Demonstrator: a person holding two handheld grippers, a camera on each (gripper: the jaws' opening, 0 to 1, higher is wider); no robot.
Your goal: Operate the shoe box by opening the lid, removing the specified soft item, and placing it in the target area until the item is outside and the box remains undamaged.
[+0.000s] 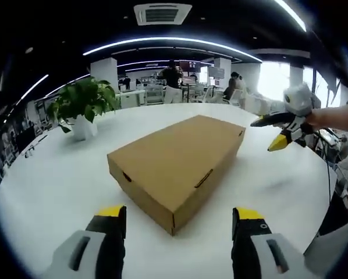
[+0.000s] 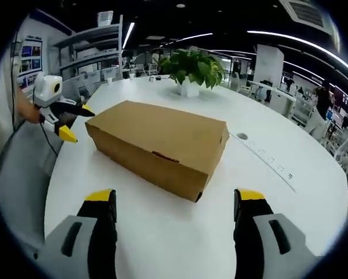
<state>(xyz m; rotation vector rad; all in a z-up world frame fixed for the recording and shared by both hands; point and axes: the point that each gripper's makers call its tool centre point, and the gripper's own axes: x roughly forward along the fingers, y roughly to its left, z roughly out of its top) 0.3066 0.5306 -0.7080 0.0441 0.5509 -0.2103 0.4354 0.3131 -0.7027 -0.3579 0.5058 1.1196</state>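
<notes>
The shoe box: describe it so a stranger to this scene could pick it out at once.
Start from the big white table; near its far edge stands a potted plant in a white pot. Closer in, near the table's middle, lies the shoe box, a long plain brown cardboard carton with its lid shut. It is the only cardboard thing on the table, and shows a small slot in its side.

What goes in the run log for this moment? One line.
shoe box: closed, on white table | left gripper: open | right gripper: open | neither touching
</notes>
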